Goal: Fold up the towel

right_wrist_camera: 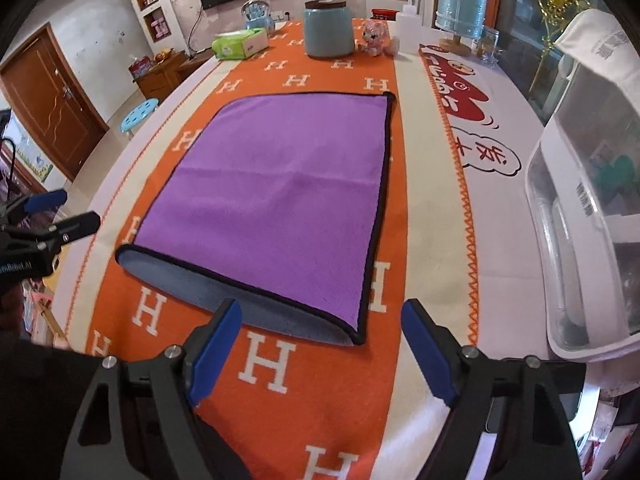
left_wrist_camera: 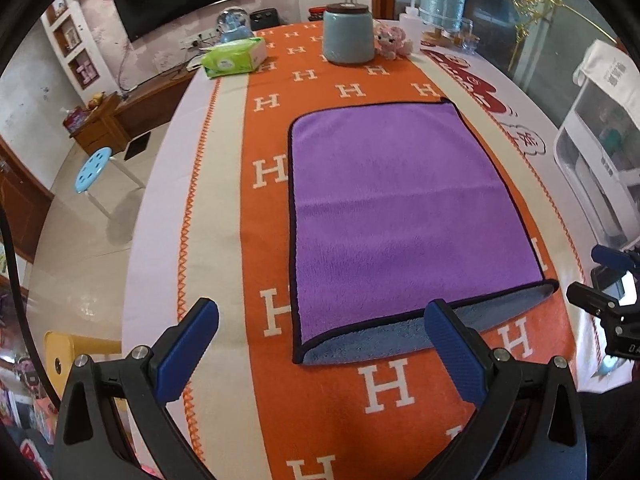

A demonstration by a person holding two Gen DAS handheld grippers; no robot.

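A purple towel with a dark hem and a blue-grey underside lies folded once on the orange H-patterned cloth; the purple layer stops short of the near edge, so a blue-grey strip shows. It also shows in the right wrist view. My left gripper is open and empty, just short of the towel's near left corner. My right gripper is open and empty, just short of the near right corner. Each gripper shows at the edge of the other's view, the right one and the left one.
At the table's far end stand a teal jar, a green tissue pack, a pink plush toy, a white bottle and a blue lamp. A white plastic box sits at the right. A blue stool stands left of the table.
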